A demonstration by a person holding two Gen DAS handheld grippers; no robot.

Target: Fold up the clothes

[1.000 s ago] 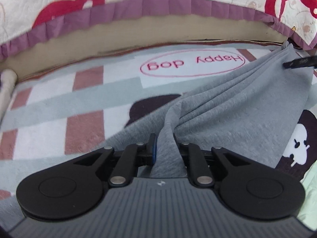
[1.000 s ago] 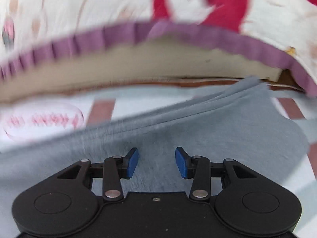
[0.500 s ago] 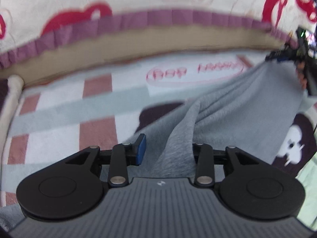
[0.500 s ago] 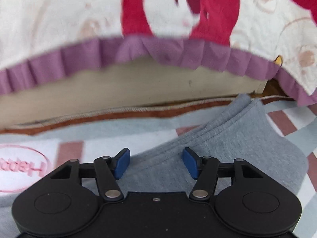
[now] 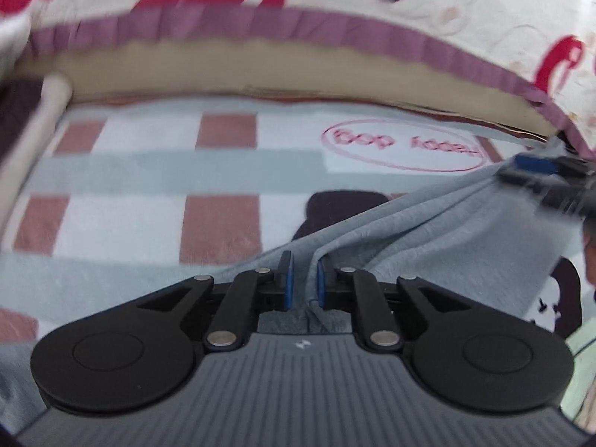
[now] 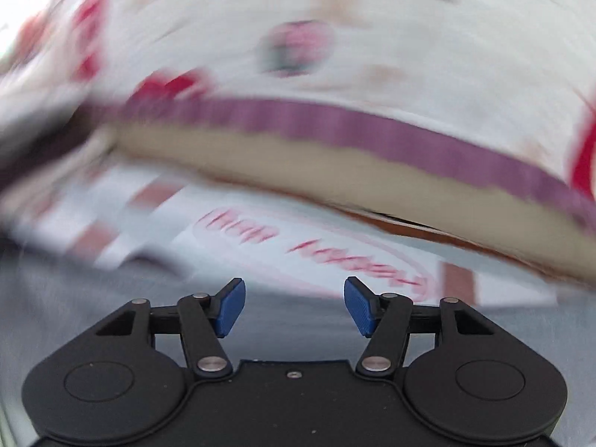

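Grey garment fold between closing left claw pads

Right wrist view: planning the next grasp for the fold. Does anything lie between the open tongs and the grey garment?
Nothing visible does. The right tongs stand open and empty, and the grey garment lies bare just beneath them.

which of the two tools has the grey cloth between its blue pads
The left tool: a ridge of the grey cloth runs up between its closing blue pads. The right tool stands open with nothing between its pads.
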